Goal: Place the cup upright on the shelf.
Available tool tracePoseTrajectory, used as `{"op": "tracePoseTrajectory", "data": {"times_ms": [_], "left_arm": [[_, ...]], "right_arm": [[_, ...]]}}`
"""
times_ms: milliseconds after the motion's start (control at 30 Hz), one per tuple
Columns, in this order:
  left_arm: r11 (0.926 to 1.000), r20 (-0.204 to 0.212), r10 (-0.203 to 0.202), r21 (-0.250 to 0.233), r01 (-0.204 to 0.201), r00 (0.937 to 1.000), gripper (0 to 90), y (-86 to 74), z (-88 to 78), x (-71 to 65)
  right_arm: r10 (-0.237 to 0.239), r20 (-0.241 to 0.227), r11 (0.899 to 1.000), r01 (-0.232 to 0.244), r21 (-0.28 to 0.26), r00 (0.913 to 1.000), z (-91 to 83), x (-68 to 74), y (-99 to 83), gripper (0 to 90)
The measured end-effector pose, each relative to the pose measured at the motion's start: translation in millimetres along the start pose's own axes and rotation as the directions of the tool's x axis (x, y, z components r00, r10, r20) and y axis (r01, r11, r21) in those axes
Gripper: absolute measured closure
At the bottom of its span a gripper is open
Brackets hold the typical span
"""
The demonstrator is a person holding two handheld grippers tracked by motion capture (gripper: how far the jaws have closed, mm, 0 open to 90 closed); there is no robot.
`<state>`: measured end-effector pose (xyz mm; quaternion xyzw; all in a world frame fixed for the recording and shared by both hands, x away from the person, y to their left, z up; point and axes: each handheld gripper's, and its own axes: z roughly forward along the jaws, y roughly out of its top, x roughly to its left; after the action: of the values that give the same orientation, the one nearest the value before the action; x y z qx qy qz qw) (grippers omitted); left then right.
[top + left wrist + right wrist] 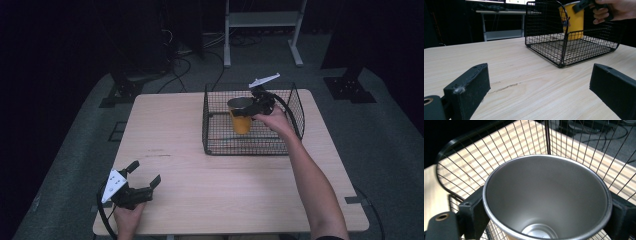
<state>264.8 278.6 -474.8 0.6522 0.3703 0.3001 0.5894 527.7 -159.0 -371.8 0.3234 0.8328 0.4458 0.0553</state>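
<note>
Right tongs (248, 107) clamp our orange steel-lined cup (240, 117) at its rim, inside the basket (210, 125) at one o'clock; rigid, light, probably slippery. Left tongs (145, 174) gape empty at seven o'clock.

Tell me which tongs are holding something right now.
The right tongs, clamped on the yellow cup inside the wire basket. The left tongs gape empty at the table's near edge.

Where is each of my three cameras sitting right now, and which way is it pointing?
High view: above the person's side, looking forward and down on the table; both forearms, left tongs, right tongs.
Left gripper view: low over the tabletop, facing the wire basket; its own open jaws, plus the right hand farther off.
Right gripper view: looking down into the cup; a jaw on each side of it.
All three share the basket and the yellow cup.
</note>
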Motion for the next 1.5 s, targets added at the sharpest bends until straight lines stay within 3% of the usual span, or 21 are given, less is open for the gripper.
{"op": "tracePoseTrajectory", "data": {"times_ms": [233, 533, 967, 1500], "left_arm": [[1.0, 0.001, -0.002, -0.002, 0.002, 1.0, 2.3, -0.1, -0.2, 0.3], [1.0, 0.003, -0.004, -0.003, 0.004, 1.0, 2.3, -0.1, -0.2, 0.5], [1.0, 0.003, -0.004, -0.003, 0.004, 1.0, 2.3, -0.1, -0.3, 0.5], [1.0, 0.003, -0.001, -0.001, 0.001, 1.0, 2.3, -0.1, -0.1, 0.1]], "right_arm": [[0.016, 0.036, 1.0, -0.016, 0.013, 0.9992, 13.6, -5.0, -7.6, 10.6], [-0.003, 0.058, 0.998, 0.0, 0.063, 0.9983, 24.3, -5.4, -12.2, 10.6], [-0.035, 0.061, 0.996, 0.03, 0.079, 0.9975, 24.4, -1.6, -8.7, 8.1], [-0.032, 0.055, 0.998, 0.029, 0.055, 0.9979, 17.6, -0.2, -7.7, 6.1]]}}
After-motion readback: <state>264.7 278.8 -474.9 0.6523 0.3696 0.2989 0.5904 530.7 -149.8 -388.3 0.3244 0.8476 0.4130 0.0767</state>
